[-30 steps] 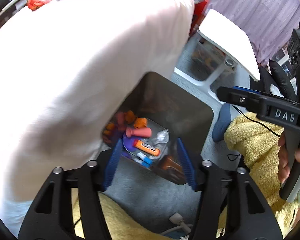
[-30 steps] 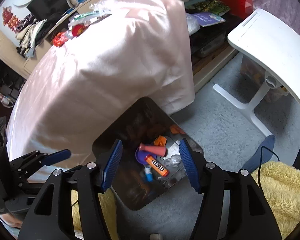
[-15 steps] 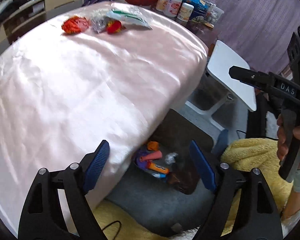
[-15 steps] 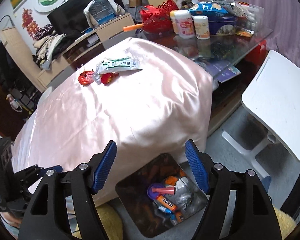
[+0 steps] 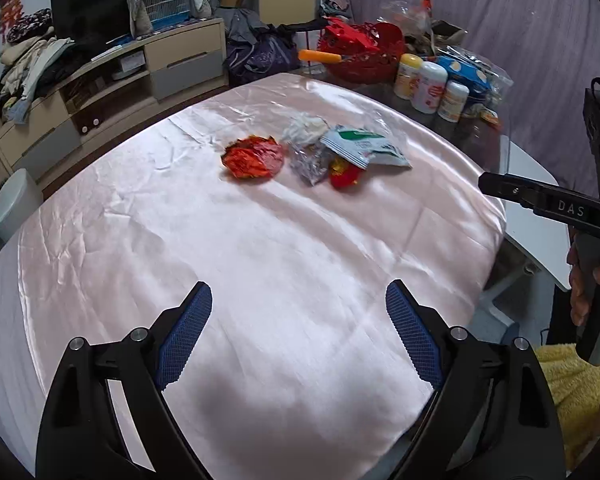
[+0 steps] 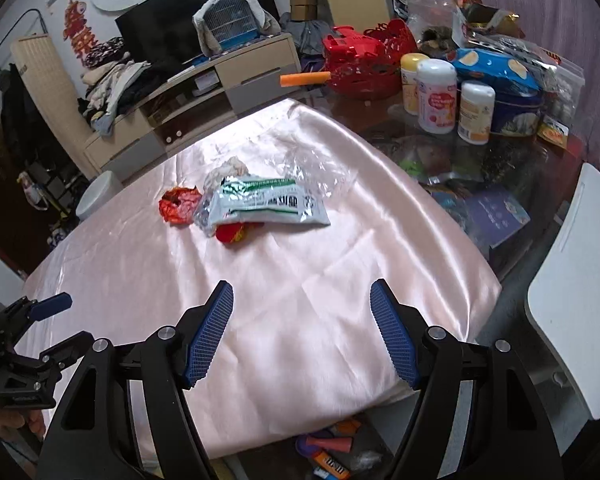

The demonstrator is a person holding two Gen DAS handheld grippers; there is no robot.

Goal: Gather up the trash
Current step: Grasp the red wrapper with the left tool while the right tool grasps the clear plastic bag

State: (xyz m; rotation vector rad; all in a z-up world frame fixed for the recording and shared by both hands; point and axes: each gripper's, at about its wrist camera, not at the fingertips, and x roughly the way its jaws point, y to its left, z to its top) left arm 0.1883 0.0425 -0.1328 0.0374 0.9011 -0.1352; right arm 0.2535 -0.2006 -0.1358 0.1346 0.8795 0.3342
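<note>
Right wrist view shows the right gripper (image 6: 302,328) with jaws spread and empty, lifted from the bin (image 6: 332,454) at the cloth's near edge a second ago; the left gripper (image 5: 298,332) is likewise released. Both now face the remaining trash farther on the pink cloth (image 5: 260,260): white-green wrapper (image 6: 268,204), red wrapper (image 5: 253,157), so I judge a new pickup begins
</note>
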